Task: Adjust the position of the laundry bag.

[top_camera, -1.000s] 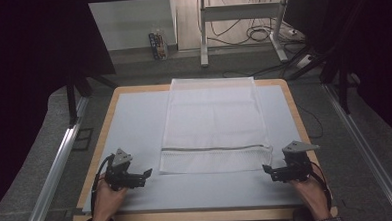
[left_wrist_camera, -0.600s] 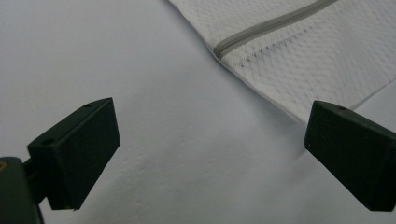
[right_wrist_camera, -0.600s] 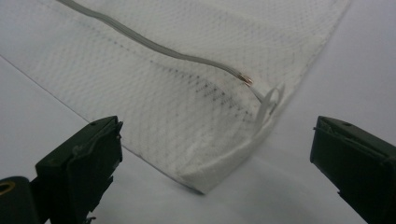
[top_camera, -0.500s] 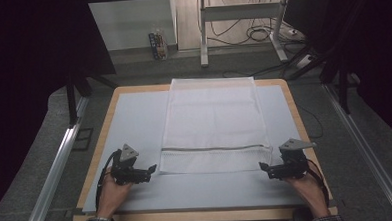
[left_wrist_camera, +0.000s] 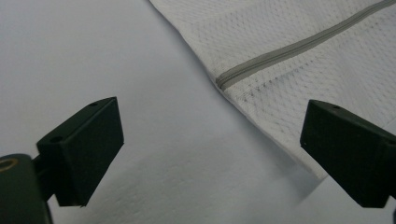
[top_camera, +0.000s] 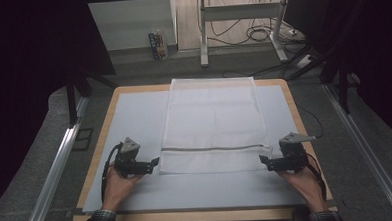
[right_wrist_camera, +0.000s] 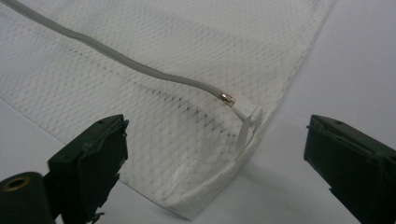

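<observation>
A white mesh bag [top_camera: 211,115] lies flat on the pale mat [top_camera: 134,118], with a grey zipper [top_camera: 213,149] across it near its front edge. My left gripper [top_camera: 155,162] sits at the bag's near left corner. It is open and its jaws have just been closing a little; the bag's corner [left_wrist_camera: 299,60] lies on the mat by the right jaw of the left gripper [left_wrist_camera: 212,140], untouched. My right gripper [top_camera: 263,161] is open at the near right corner, its jaws also just closing slightly. The corner [right_wrist_camera: 163,56] and its white zipper pull [right_wrist_camera: 247,122] lie between the jaws of the right gripper [right_wrist_camera: 217,149], unpressed.
The mat covers a wood-edged table [top_camera: 104,139]. Metal rails [top_camera: 61,161] run along both sides of it. Behind the table stand a desk frame [top_camera: 240,33], loose cables [top_camera: 261,35] and small bottles [top_camera: 158,44] on the floor.
My left gripper has slid right, up to the bag's near left corner. The right gripper has hardly moved. The bag lies as before.
</observation>
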A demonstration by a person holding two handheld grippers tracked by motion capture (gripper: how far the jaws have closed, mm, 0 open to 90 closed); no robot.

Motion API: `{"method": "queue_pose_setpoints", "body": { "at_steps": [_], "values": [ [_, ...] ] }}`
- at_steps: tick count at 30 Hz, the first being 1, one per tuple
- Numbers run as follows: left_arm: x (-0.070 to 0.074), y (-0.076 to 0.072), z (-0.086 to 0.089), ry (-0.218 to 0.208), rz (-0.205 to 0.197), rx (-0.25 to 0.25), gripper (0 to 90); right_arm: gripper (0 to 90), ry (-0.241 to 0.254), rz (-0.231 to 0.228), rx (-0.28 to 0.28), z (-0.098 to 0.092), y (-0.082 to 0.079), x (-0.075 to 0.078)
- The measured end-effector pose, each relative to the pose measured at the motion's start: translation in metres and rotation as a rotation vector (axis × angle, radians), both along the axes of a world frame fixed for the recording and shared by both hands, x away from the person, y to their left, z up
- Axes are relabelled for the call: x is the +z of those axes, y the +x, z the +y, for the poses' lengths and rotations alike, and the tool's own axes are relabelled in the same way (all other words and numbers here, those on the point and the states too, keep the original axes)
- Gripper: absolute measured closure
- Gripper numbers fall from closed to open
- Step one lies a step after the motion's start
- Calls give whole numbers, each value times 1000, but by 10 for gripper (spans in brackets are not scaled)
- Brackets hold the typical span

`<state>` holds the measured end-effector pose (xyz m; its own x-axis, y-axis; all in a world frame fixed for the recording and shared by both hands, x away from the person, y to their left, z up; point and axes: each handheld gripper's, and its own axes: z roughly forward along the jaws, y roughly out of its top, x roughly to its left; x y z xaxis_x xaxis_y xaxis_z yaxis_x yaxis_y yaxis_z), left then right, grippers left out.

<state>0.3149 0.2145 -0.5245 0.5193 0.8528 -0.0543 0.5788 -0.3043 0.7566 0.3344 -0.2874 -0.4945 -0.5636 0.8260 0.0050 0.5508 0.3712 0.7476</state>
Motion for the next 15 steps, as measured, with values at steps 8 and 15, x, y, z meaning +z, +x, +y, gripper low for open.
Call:
{"method": "queue_pose_setpoints", "body": {
  "at_steps": [8,15],
  "values": [
    [6,13,-9,9,7,-25,156,228,-54,-6,4,4,4,6],
    [7,24,-11,24,16,-44,219,238,-60,-15,-15,5,13,6]
  ]
}}
